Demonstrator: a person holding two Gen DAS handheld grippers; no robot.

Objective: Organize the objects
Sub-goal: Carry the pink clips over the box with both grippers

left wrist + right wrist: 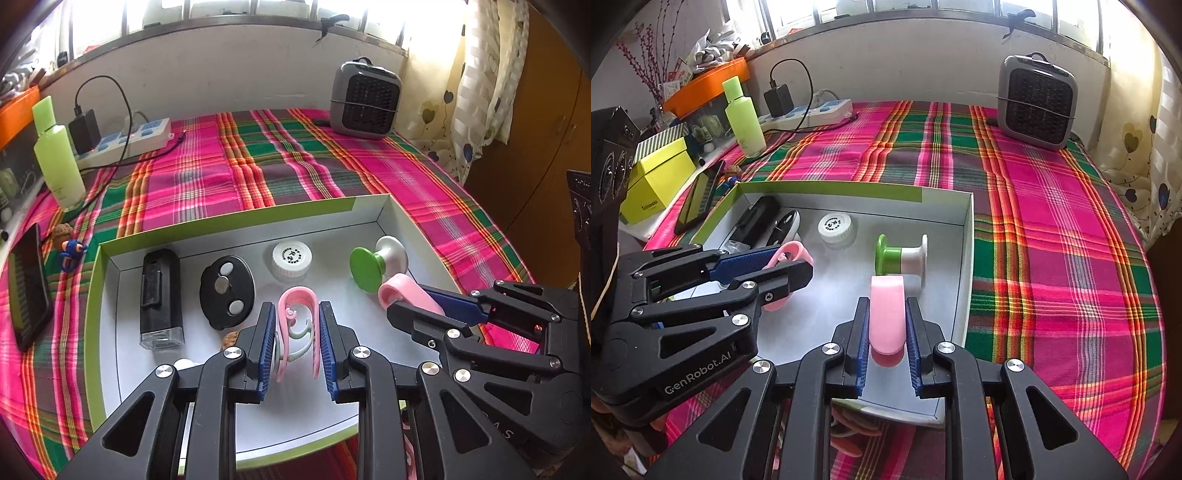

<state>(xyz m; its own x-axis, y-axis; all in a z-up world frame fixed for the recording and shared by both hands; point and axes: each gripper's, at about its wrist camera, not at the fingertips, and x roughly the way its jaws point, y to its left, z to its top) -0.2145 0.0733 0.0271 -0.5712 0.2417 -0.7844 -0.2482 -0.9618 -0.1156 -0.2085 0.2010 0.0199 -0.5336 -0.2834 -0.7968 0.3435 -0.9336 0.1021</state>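
Observation:
A shallow white box with a green rim (pixel 236 221) (pixel 827 188) lies on the plaid cloth. In it are a black rectangular device (pixel 160 299), a black oval piece (pixel 227 291), a white round jar (pixel 291 258) (pixel 835 229) and a green-and-white spool (pixel 376 264) (pixel 901 258). My left gripper (pixel 296 308) (pixel 792 264) is shut on a pink U-shaped clip (pixel 295 295) over the box's middle. To its right, my right gripper (pixel 887 301) (pixel 410 301) is shut on a pink rounded piece (pixel 886 317) (pixel 397 291) just in front of the spool.
At the back stand a grey fan heater (pixel 365 99), a white power strip with a black charger (pixel 125 140) and a green bottle (pixel 59 158). A phone (pixel 29 288) and a small toy figure (pixel 72 251) lie left of the box. A yellow box (pixel 657 177) sits far left.

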